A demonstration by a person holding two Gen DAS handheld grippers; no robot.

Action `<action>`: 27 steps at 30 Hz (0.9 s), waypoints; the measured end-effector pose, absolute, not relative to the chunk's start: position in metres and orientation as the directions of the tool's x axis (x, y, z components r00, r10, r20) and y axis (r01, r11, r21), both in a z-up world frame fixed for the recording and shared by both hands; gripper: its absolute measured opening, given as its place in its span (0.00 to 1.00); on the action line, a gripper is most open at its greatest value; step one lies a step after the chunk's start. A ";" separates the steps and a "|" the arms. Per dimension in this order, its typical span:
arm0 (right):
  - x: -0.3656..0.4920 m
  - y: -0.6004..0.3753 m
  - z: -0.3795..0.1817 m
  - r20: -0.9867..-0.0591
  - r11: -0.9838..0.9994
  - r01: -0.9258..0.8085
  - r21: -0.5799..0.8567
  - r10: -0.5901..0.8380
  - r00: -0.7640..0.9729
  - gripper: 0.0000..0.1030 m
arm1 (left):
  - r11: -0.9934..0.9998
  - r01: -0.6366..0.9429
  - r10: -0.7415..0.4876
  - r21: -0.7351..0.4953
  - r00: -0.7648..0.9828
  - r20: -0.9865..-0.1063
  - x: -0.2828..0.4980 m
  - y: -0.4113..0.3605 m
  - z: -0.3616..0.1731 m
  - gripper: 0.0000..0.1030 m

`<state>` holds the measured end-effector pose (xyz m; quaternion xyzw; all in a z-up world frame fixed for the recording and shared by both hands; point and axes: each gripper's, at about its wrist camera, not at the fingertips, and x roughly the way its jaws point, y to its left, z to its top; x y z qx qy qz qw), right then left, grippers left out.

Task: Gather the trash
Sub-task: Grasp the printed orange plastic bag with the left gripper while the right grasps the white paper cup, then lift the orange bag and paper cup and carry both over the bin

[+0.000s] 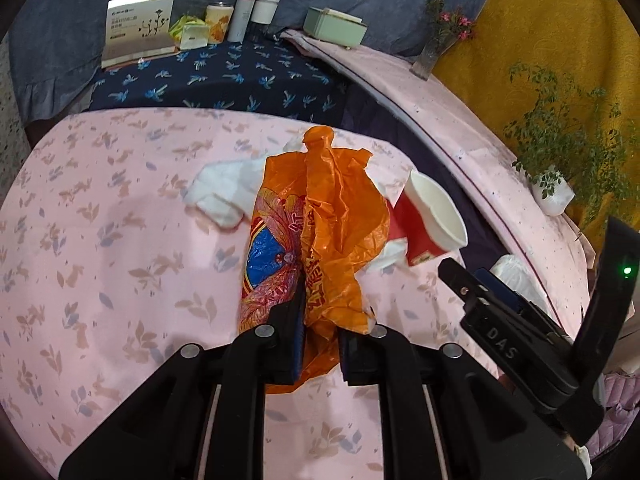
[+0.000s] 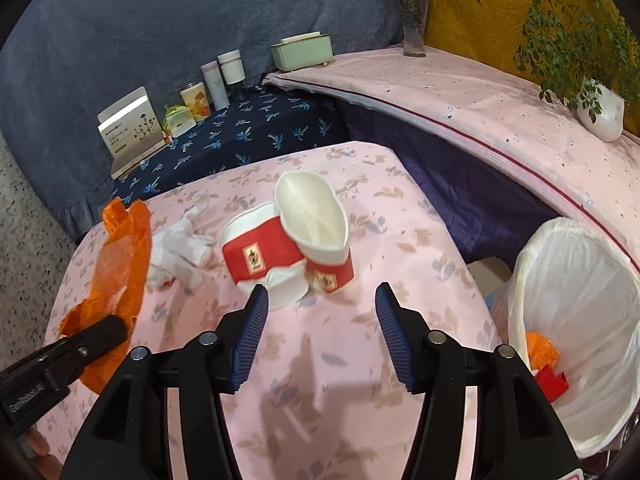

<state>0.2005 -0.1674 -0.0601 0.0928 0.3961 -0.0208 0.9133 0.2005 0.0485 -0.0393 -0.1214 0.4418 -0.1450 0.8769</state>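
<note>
The pink-clothed bench [image 2: 320,380] was seen filling the lower half of both views; its far edge ran across mid-frame, with a dark blue patterned surface [image 1: 224,76] beyond it. In the right wrist view, open cloth was seen in the lower centre, and the bench's right edge dropped away toward a white-lined trash bin [image 2: 576,320] at right of frame. Orange and red scraps [image 2: 544,364] were seen inside the bin.

The left gripper [image 1: 320,340] was clamped on a crumpled orange plastic bag [image 1: 320,216], which was pinched between the pads at lower centre of the left view. The bag was seen hanging at the left edge of the right wrist view [image 2: 120,264], near the bench's left edge.

The right gripper [image 2: 322,332] was held with its jaws wide apart and nothing between them. Two crushed red-and-white paper cups [image 2: 288,240] were seen lying just ahead of its fingertips, at centre frame, touching each other. White crumpled tissue [image 2: 180,252] lay between the cups and the bag.

Boxes and tins [image 1: 180,24] were lined up along the back at upper left. A potted plant [image 2: 600,112] and a vase of flowers [image 2: 414,20] stood on the raised ledge at upper right.
</note>
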 end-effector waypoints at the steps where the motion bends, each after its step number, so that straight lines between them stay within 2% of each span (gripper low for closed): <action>1: 0.205 -0.168 -0.060 -0.728 0.983 0.108 0.149 0.035 0.685 0.54 | 0.928 0.149 -0.364 -0.342 0.570 -0.737 0.205 0.047 -0.038 0.12; 12: 0.251 -0.173 -0.074 -0.733 0.981 0.099 0.169 0.058 0.677 0.56 | 0.928 0.152 -0.363 -0.340 0.574 -0.734 0.243 0.029 -0.037 0.12; 14: 0.253 -0.174 -0.075 -0.733 0.980 0.095 0.177 0.066 0.677 0.44 | 0.929 0.152 -0.362 -0.338 0.570 -0.737 0.246 0.027 -0.039 0.12; 15: 0.254 -0.175 -0.076 -0.734 0.979 0.093 0.183 0.073 0.675 0.34 | 0.930 0.152 -0.360 -0.336 0.569 -0.739 0.246 0.026 -0.039 0.12; 27: 0.204 -0.192 -0.044 -0.687 0.975 0.110 0.191 0.053 0.725 0.31 | 0.924 0.192 -0.379 -0.330 0.566 -0.732 0.216 0.006 -0.026 0.12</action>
